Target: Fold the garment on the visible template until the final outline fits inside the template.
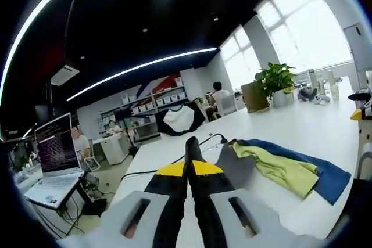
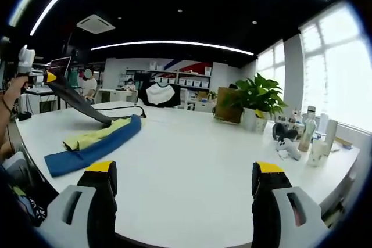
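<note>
The garment (image 2: 96,143) lies on the white table (image 2: 197,166), a loose heap of blue, yellow-green and grey cloth. In the right gripper view it sits at about ten o'clock from the picture's centre, well apart from the right gripper (image 2: 185,187), whose jaws stand spread wide with nothing between them.

In the left gripper view the left gripper (image 1: 192,146) has its jaws pressed together, pinching a dark grey part of the cloth — most likely a sleeve or a corner. The rest of the garment trails off toward three o'clock, the yellow-green layer lying over the blue. Seen from the right gripper view, that dark strip rises taut from the heap toward ten o'clock, up to where a person's hand (image 2: 14,94) holds the left gripper.

No template outline can be made out on the table in either view; the surface under the cloth reads as plain white.

As a judgement: the fabric looks thin, light and limp. It will sag and drag rather than hold a shape, and layers may slide over each other on the smooth tabletop. A single pinch lifts only a strip — so the free gripper would do best to take a second edge or corner of the blue layer, well apart from the first hold, to spread the piece flat before folding. Bunched layers risk being pinched together.

A potted plant (image 2: 256,100) and some bottles (image 2: 311,135) stand near the table's far edge, well apart from the cloth.
</note>
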### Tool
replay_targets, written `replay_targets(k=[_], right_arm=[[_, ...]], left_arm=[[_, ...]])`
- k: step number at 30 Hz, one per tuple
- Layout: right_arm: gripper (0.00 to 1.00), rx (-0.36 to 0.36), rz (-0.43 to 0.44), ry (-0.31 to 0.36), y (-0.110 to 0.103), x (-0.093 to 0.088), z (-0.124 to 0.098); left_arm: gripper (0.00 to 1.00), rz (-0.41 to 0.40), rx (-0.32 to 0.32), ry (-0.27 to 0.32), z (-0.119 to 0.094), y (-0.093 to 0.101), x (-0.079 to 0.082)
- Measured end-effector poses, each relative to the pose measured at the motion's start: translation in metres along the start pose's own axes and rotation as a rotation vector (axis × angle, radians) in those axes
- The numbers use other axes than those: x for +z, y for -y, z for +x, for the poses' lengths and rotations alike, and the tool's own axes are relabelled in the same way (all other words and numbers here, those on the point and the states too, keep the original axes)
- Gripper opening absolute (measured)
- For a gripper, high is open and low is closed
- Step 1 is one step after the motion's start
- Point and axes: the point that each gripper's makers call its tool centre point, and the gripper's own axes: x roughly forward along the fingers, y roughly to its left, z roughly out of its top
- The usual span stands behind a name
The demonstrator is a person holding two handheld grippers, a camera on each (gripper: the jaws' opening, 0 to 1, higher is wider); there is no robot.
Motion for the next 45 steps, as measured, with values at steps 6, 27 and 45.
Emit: replay_targets(k=[6,27,45], right_arm=[[1.00,0.016,-0.003,0.000,-0.003,-0.001,0.000],[1.00,0.039,0.018,0.011,-0.009,0.005,-0.002],[1.00,0.002,0.024,0.003,0.005,0.003,-0.003]], left_arm=[[0.02,-0.021,0.032,-0.058,0.003,-0.009,-0.029],[0.02,-0.248,0.129,-0.271,-0.009,-0.029,-0.146],[0.03,-0.256,0.159,-0.352,-0.011,-0.027,-0.177]])
